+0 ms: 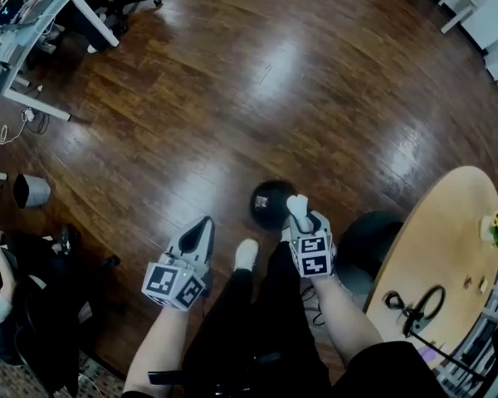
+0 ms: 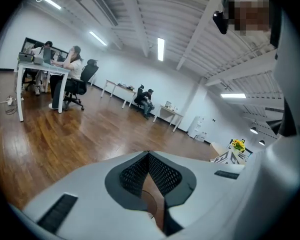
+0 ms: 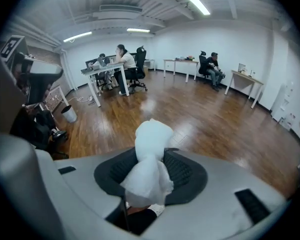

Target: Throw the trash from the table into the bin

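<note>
A crumpled white paper wad [image 3: 153, 136] is clamped between the pads of the right tongs [image 3: 150, 159], and its upper part bulges out past the tips. The left tongs [image 2: 149, 155] are closed tip to tip, with nothing between them. In the head view the right tongs and the wad are seen against the black round bin [image 1: 270, 204], which stands on the wooden floor [image 1: 232, 98] near the round desk [image 1: 448, 239].
</note>
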{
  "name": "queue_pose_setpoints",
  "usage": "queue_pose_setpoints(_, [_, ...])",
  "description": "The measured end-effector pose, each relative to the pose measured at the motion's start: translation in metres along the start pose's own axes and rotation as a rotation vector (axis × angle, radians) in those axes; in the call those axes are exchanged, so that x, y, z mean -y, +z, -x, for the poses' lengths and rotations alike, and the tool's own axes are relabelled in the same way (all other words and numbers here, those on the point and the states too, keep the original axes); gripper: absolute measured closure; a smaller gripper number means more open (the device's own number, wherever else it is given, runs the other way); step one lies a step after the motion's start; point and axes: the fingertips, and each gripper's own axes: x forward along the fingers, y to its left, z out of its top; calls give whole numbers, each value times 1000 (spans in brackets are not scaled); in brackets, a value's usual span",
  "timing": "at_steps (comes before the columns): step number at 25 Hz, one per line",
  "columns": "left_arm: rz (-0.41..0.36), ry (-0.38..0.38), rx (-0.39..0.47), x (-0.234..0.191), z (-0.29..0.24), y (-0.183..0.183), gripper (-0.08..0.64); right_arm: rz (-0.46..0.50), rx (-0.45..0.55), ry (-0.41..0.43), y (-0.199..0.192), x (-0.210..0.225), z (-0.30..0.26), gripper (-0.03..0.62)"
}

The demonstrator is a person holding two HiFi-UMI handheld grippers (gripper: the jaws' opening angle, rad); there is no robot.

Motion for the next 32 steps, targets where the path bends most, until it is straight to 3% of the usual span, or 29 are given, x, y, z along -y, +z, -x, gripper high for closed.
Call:
queue_pose_setpoints(7, [20,75,-91,-17,17,-38,559,5,-120,52,-38,-2,-47,426])
queue_pose_setpoints(10, [27,98,-102,-22,18,-44,559,4,-148,79,-45,-6,-58,351])
queue_pose_setpoints(18, [49,73,-86,-9,8,-40,559,7,-142,84,-38,-6,-52,331])
queue_pose_setpoints(22, [37,44,-61,-3,9,-25,559,-33,-56,76,-2,-1,-29,331])
queue_pose_setpoints(24, [24,11,-36,1,7,-9,559,-46,11,38,22,8,-11,367])
queue_pose_setpoints(27, [0,-46,0,11,9,20,559,-76,96,-25,51,18,28,371])
queue_pose_setpoints(29, [-24,-89,21,23,15,40,559,-112,145,-56,65,20,61,407])
queue_pose_setpoints(32, [-80,-194,82,42,5,77,559,-139,250,-138,93,36,106,408])
